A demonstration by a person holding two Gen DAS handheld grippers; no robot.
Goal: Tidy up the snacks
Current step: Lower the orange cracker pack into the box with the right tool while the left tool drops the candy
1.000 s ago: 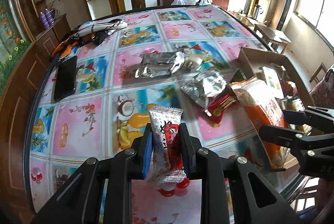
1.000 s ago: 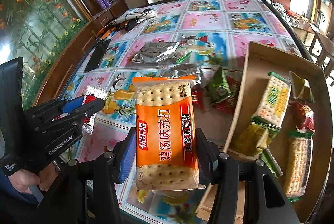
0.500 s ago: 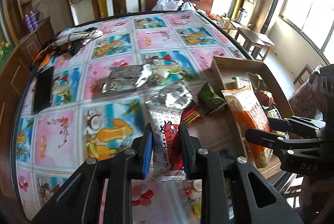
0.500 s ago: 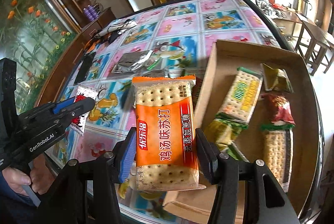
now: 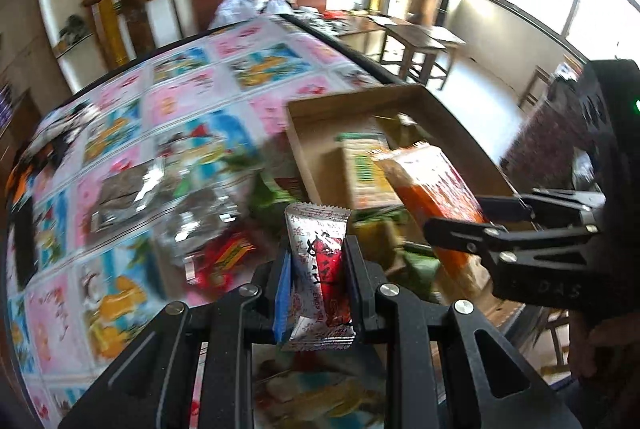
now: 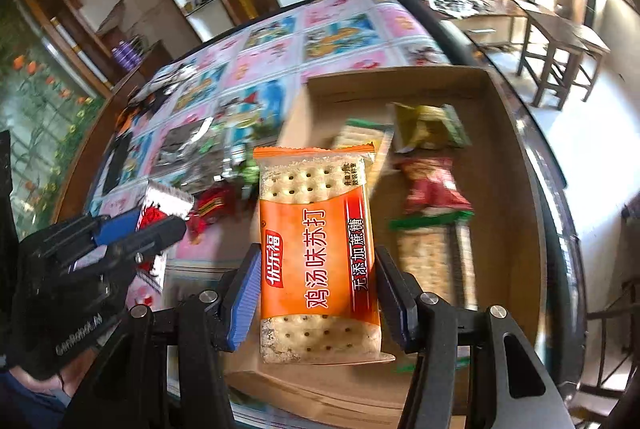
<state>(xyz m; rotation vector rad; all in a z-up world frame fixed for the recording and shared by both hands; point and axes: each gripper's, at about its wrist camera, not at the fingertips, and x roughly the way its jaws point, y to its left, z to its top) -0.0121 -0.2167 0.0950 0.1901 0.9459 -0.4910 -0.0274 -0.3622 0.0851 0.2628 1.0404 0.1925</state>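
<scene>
Orange cracker packet (image 6: pixel 318 253) is clamped upright between the right gripper (image 6: pixel 316 293) jaws, blue pads pressing both long edges; it hangs above the near-left corner of the cardboard box (image 6: pixel 496 117). In the left wrist view the same packet (image 5: pixel 430 189) shows side-on over the box interior. Small silver-and-red candy wrapper (image 5: pixel 320 273) is pinched upright by the left gripper (image 5: pixel 318 293), jaws narrow and tight on it, positioned over the tabletop (image 5: pixel 192 101) just outside the box's left wall.

Box contents: green cracker pack (image 6: pixel 360 135), yellow-green pouch (image 6: pixel 428 127), red pouch (image 6: pixel 434 185), another cracker pack (image 6: pixel 432 257). Bare cardboard floor remains along the far wall and right side. The box's right wall lies close to the tabletop's dark rim (image 6: pixel 560 229).

Loose snacks left of the box, a silver foil bag (image 6: pixel 180 145) and a red wrapper (image 6: pixel 212 205), are motion-blurred; print unreadable. The box's near wall is partly hidden behind the right gripper's body. A hand (image 6: pixel 36 385) is cut off at the lower left corner.
</scene>
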